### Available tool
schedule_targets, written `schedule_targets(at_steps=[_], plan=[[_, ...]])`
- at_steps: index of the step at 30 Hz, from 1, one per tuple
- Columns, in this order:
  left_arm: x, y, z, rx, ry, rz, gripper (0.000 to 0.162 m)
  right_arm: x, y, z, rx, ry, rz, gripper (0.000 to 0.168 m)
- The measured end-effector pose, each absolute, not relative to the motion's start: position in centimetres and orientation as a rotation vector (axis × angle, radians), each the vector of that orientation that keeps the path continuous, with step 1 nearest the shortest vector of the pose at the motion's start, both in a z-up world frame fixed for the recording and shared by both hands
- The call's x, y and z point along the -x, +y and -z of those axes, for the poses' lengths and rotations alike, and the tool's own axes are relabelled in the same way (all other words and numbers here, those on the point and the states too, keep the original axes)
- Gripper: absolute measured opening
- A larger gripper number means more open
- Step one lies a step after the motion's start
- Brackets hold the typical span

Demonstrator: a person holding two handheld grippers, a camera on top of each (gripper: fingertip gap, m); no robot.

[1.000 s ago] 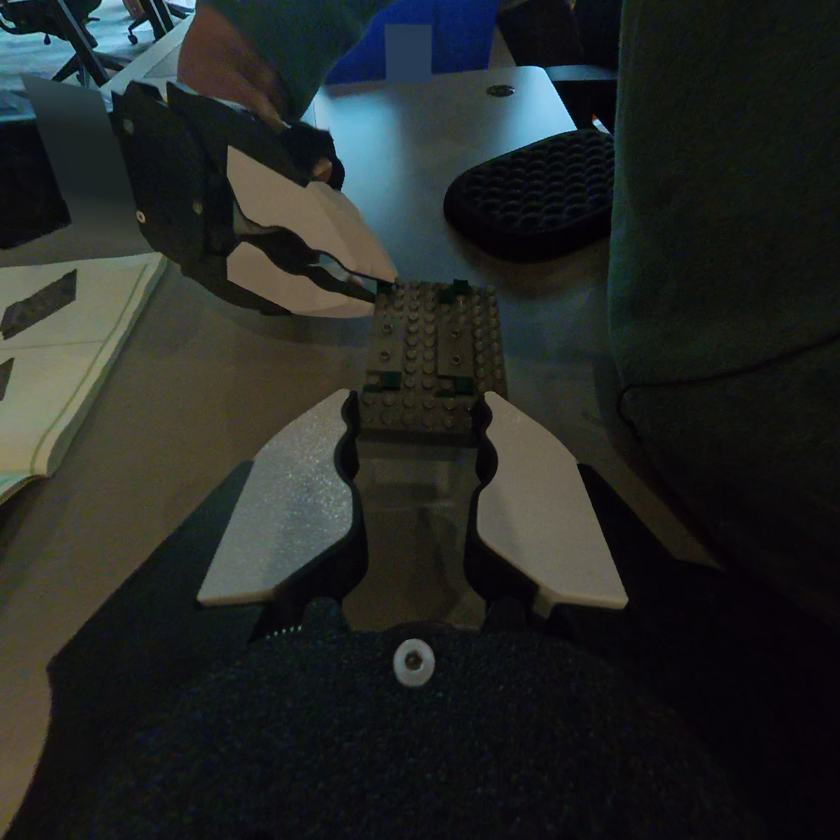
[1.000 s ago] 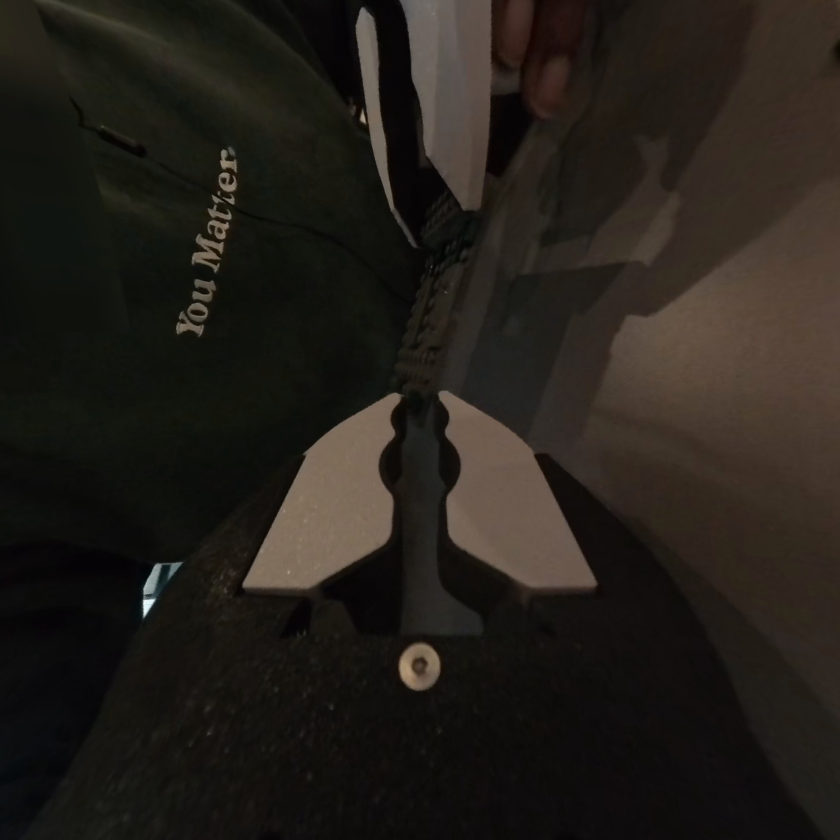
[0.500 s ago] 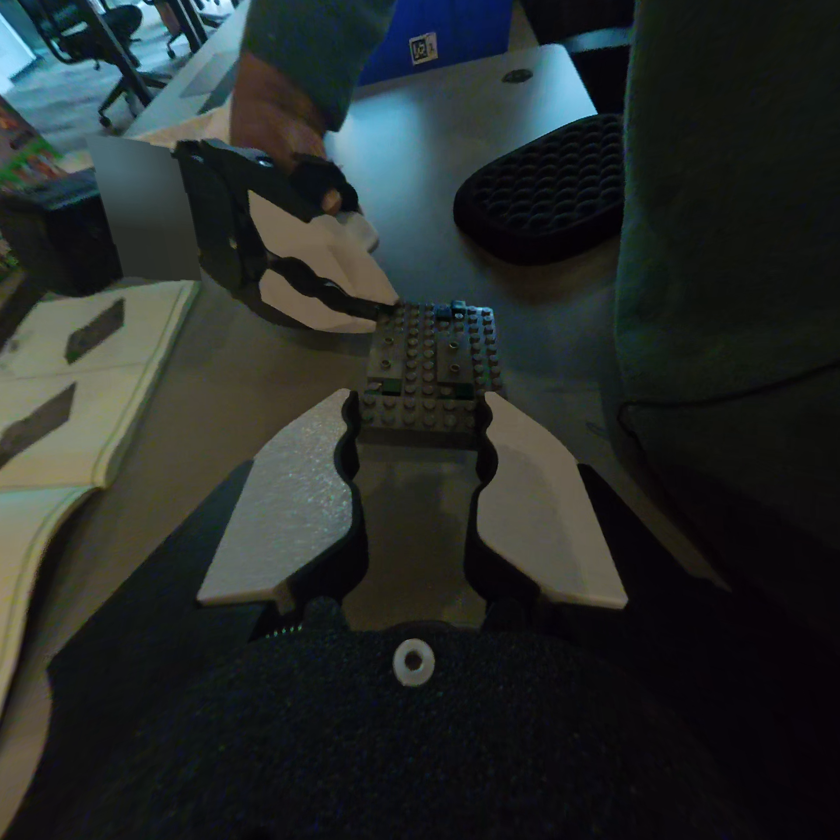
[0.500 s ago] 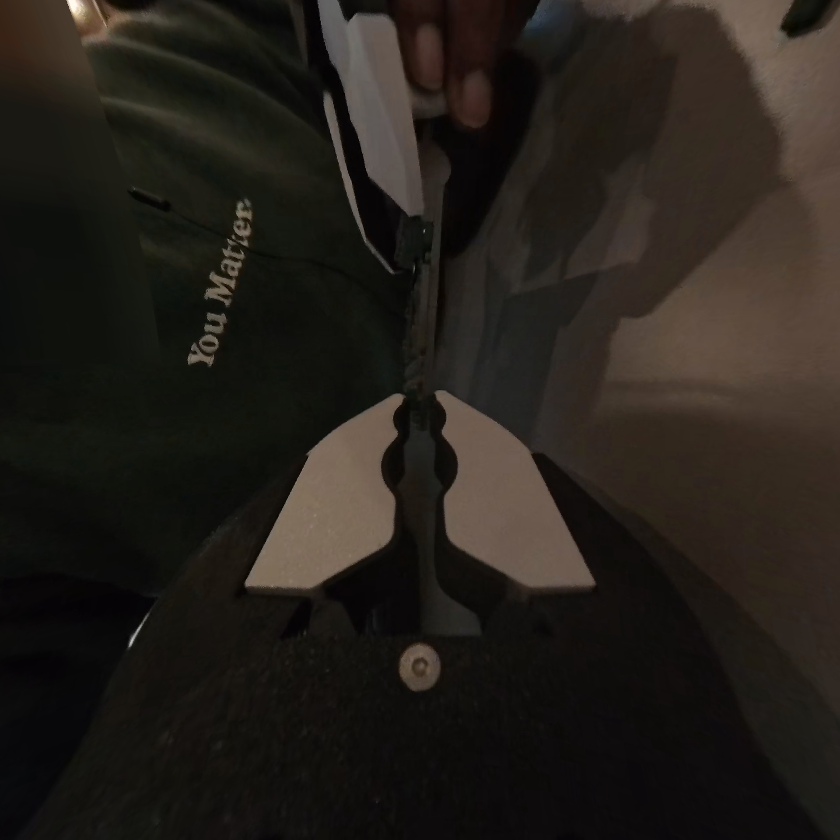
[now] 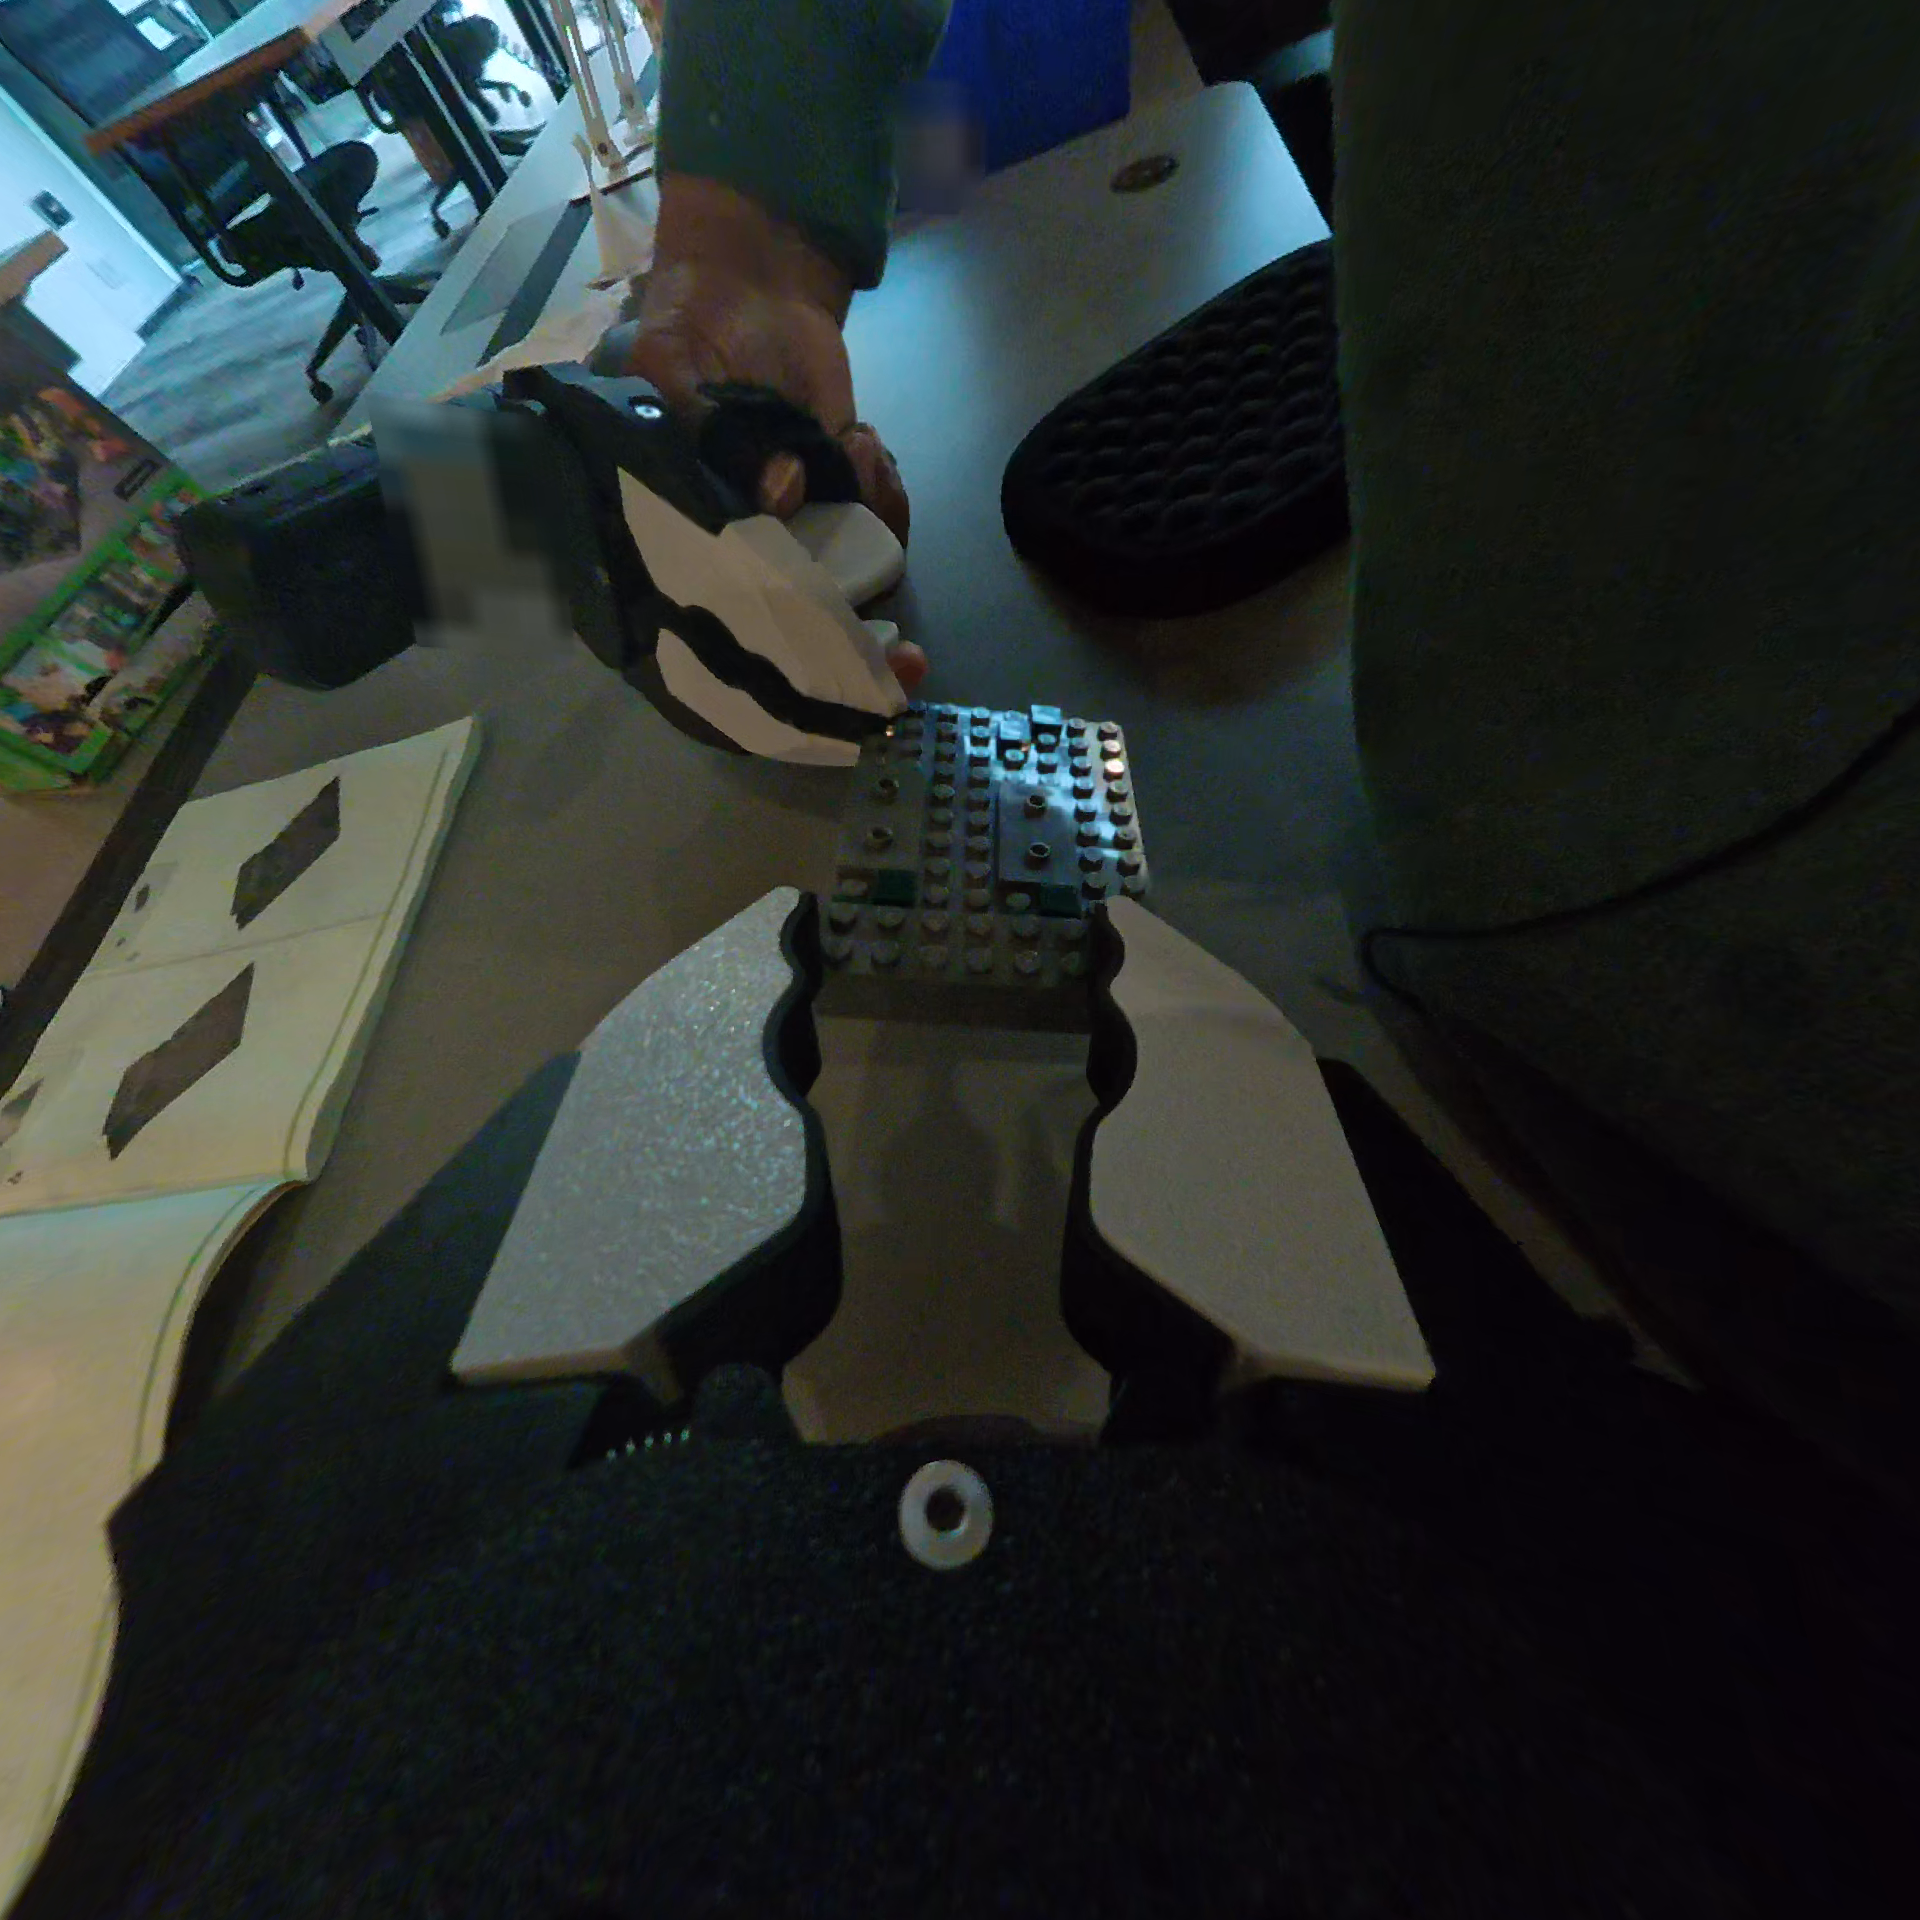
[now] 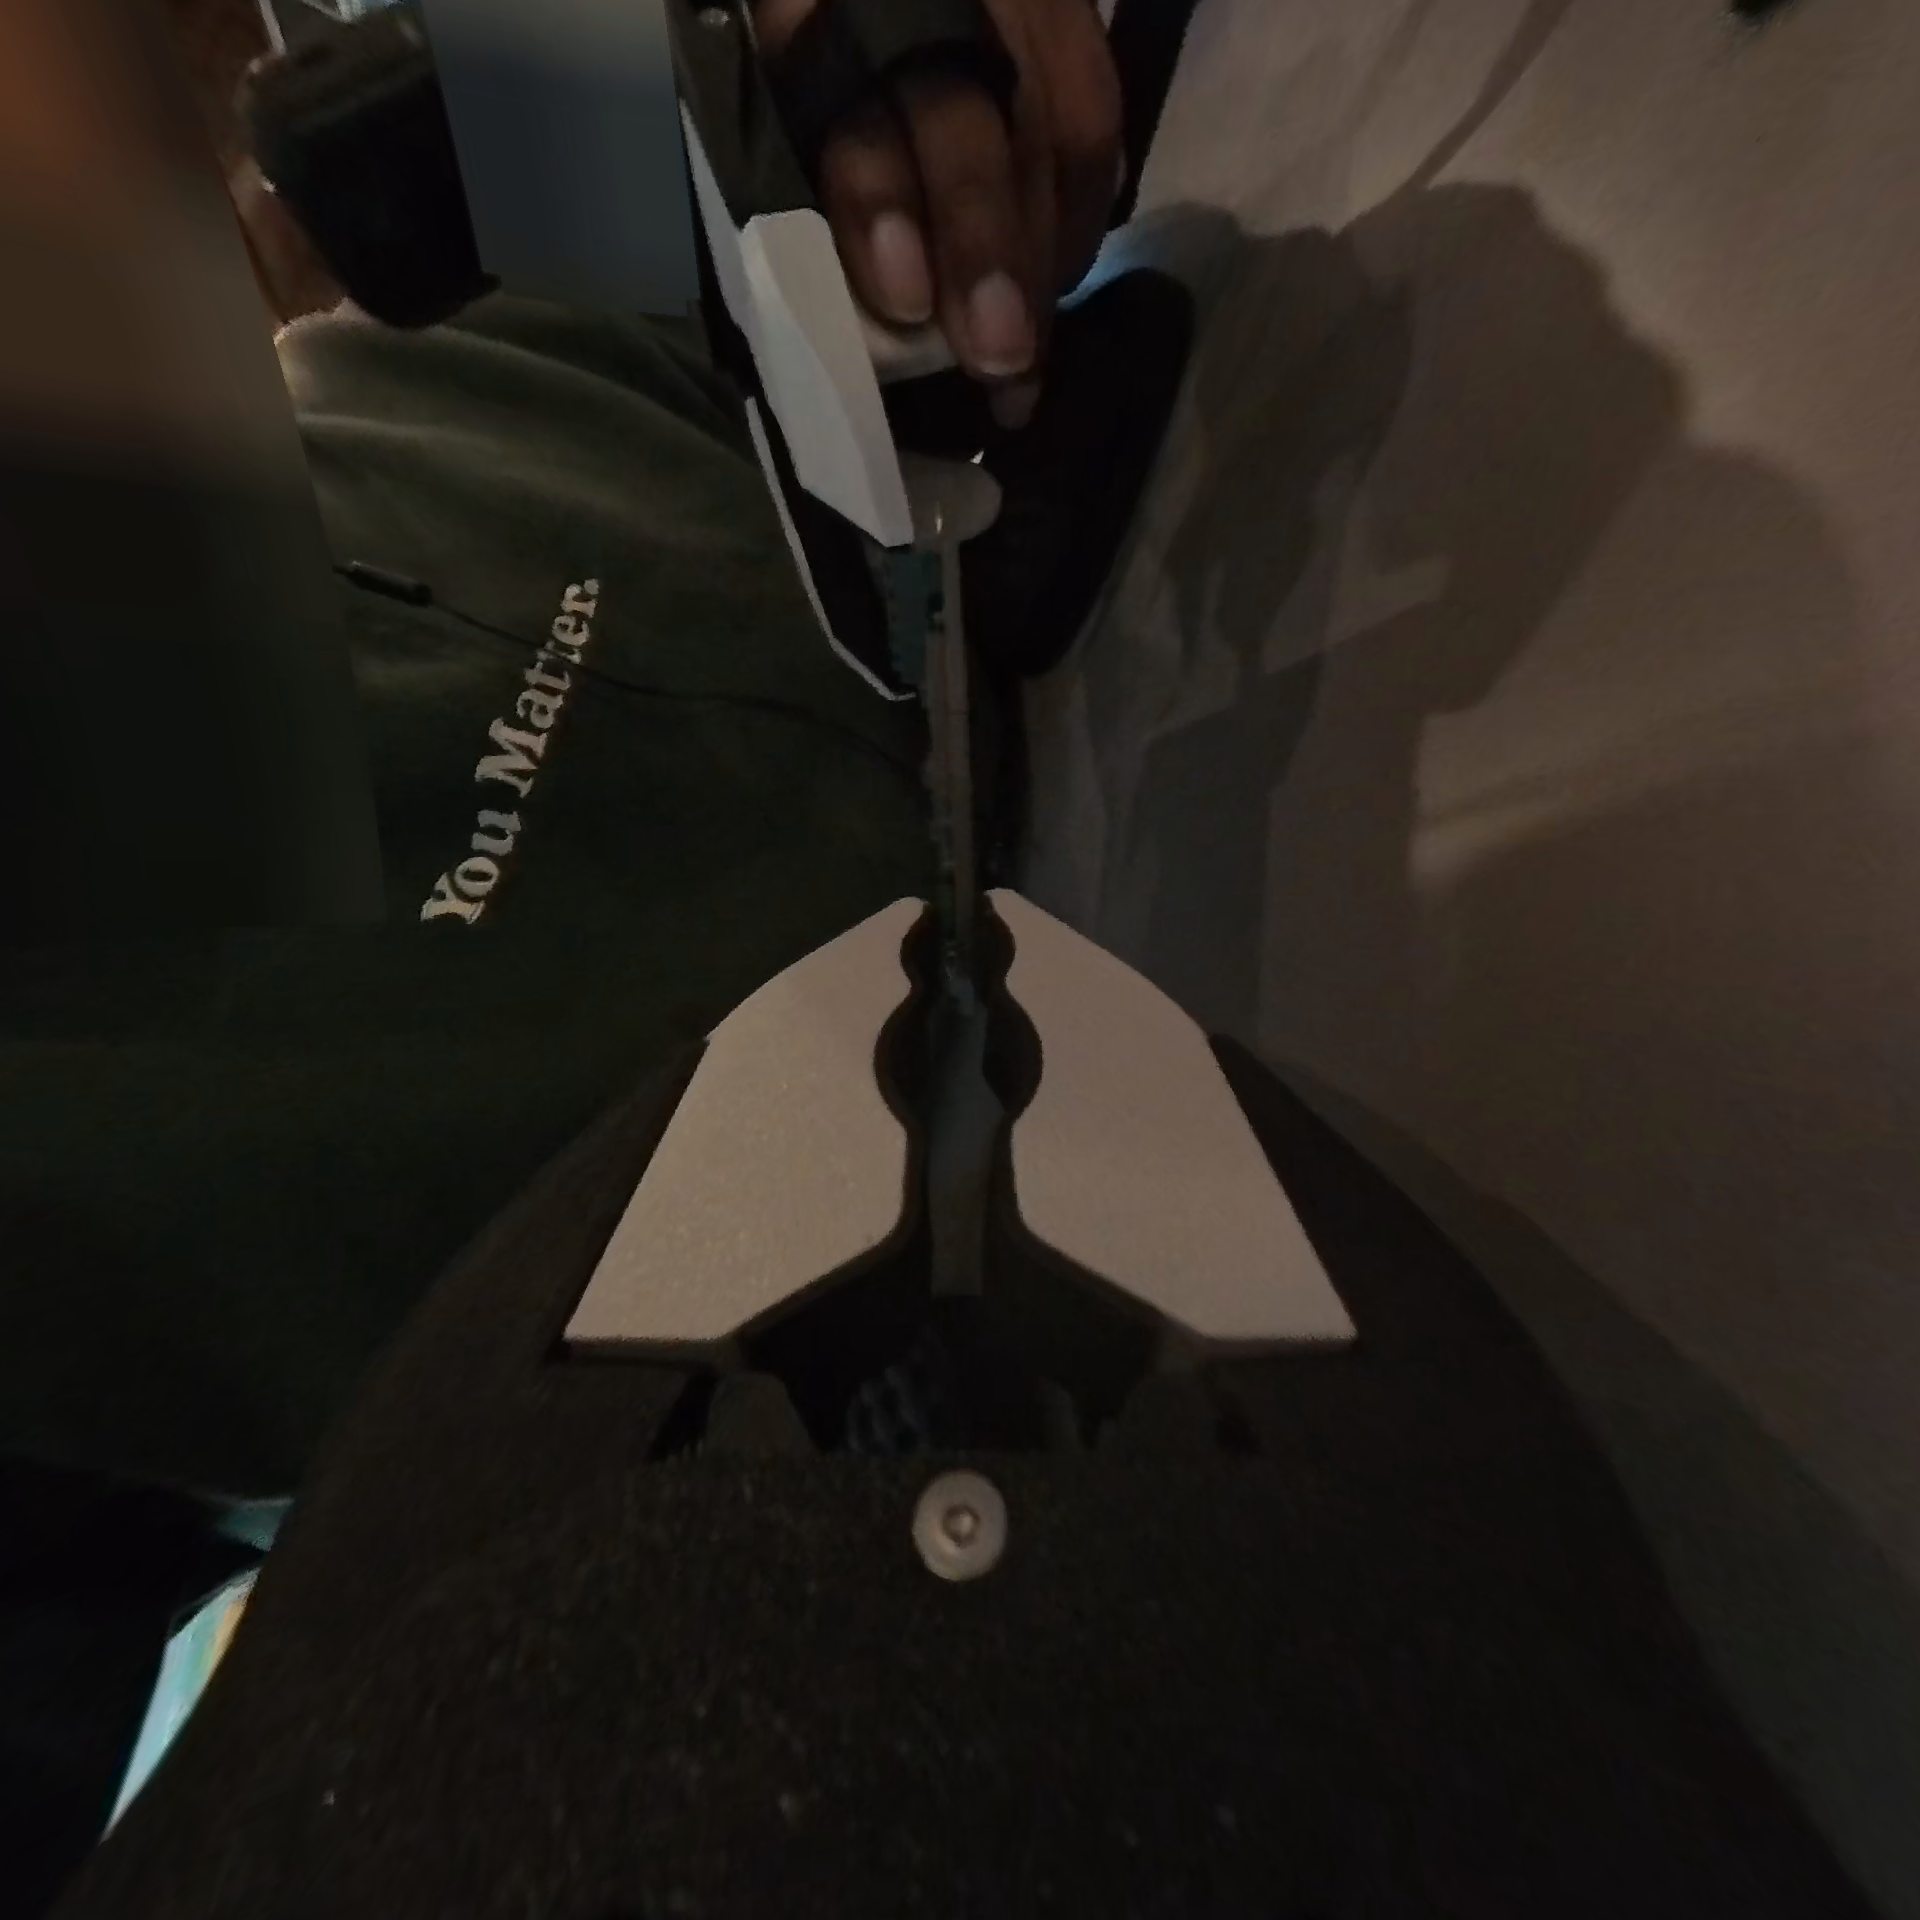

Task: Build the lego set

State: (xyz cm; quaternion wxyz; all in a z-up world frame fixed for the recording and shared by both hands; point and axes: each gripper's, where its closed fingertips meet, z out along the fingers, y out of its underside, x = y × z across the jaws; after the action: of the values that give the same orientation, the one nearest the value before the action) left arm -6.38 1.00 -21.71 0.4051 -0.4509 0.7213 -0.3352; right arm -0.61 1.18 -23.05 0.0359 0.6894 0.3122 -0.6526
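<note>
We work over a grey table (image 5: 540, 862) in a dim office room; behind it we see other desks and rolling chairs (image 5: 343, 197) on a carpet floor.

Our left gripper (image 5: 951, 925) has its white fingers (image 5: 665, 1153) set wide apart, and they press on the two side edges of the grey lego plate (image 5: 987, 831) at its near end, so the plate is clamped between them and held nearly flat above the table. On the plate there are lighter grey tiles and small dark green pieces. Our right gripper (image 5: 883, 717) comes from the left side of this view, with a hand (image 5: 758, 322) around its handle. Its jaws are almost together and pinch the far left corner of the same plate. In the right wrist view the right gripper (image 6: 956, 914) shows only a thin gap between the fingertips, and the plate (image 6: 951, 748) stands there edge-on in the gap, with the left gripper (image 6: 883, 582) at its far end.

On the left of the table an open instruction booklet (image 5: 239, 977) lies flat, well apart from the plate. Behind it is a colourful box (image 5: 73, 613) and a black box (image 5: 301, 561). A black tray with round holes (image 5: 1184, 436) lies beyond the plate on the right. The dark green sweatshirt (image 5: 1621, 520) of the person fills the right side, near the plate.
</note>
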Motion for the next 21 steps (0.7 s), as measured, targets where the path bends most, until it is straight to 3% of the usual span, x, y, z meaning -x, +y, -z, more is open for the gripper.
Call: schedule_targets(at_steps=[11, 21], plan=[[6.7, 1.7, 20.7, 1.202, 1.692, 1.065, 0.049, 0.5, 2.1, 21.6, -2.192, 0.948, 2.089, 0.009], [6.7, 2.7, 21.5, 1.299, 1.638, 1.174, 0.049, -1.1, 4.2, 20.4, -2.706, 1.775, 1.764, 0.011]])
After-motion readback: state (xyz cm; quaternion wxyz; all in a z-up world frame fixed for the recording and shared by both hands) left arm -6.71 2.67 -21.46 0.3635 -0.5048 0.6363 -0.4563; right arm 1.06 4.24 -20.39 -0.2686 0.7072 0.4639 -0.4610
